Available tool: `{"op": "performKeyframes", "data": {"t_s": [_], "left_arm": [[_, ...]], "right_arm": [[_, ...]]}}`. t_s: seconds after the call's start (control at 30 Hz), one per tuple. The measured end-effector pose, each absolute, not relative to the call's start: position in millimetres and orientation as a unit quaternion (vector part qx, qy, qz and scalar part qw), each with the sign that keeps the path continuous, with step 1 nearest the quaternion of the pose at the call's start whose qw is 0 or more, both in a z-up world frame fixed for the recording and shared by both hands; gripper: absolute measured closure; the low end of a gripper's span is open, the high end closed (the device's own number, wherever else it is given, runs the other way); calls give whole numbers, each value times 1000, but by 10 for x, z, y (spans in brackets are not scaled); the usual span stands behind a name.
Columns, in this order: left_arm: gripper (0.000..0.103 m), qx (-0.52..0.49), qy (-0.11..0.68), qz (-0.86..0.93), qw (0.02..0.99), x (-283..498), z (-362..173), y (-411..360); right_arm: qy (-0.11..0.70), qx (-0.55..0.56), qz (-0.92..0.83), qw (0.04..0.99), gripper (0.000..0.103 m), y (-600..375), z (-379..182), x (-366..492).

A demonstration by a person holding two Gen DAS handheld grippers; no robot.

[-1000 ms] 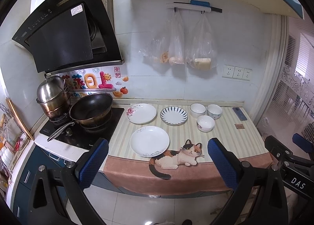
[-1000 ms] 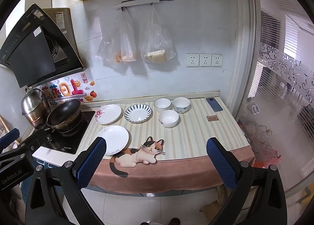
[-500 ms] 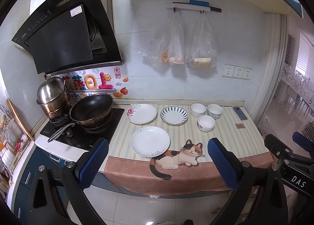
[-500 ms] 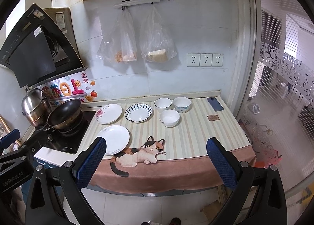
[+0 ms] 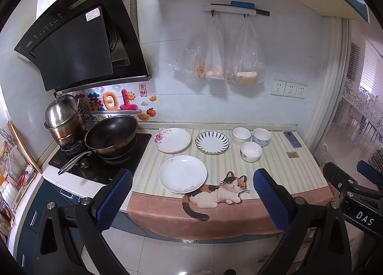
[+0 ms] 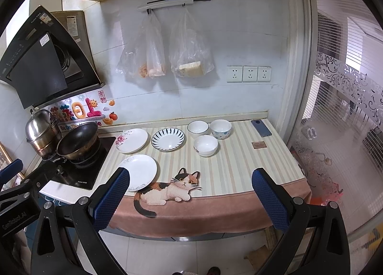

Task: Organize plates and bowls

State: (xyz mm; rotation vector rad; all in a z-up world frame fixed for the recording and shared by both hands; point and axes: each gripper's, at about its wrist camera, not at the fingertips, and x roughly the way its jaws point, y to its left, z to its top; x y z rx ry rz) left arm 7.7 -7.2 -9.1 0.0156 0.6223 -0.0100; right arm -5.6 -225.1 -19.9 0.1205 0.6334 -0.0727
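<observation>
On the striped counter mat lie three plates: a plain white plate [image 5: 183,173] [image 6: 140,171] at the front, a flower plate [image 5: 172,140] [image 6: 131,140] and a blue-striped plate [image 5: 211,142] [image 6: 168,139] behind it. Three white bowls [image 5: 250,151] [image 6: 205,145] cluster to the right: two at the back [image 5: 241,132] [image 5: 261,136], one in front. My left gripper [image 5: 191,200] is open and empty, well back from the counter's front edge. My right gripper [image 6: 190,199] is open and empty too, equally far back.
A stove [image 5: 100,157] with a black wok [image 5: 111,134] and a steel pot [image 5: 63,117] stands left of the plates. A phone [image 5: 292,139] and a small brown card [image 5: 292,154] lie at the counter's right end. Plastic bags [image 5: 215,59] hang on the wall.
Both views drift very slightly; the counter shifts a little in frame. Plates, bowls and both grippers' opening stay the same.
</observation>
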Motion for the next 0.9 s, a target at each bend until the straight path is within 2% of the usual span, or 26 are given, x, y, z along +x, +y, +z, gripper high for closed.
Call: {"op": "performKeyframes", "data": {"t_s": [0.9], "left_arm": [[0, 11, 307, -8, 952, 79, -48, -29]], "right_arm": [[315, 73, -37, 945, 0, -2266, -243, -55]]}}
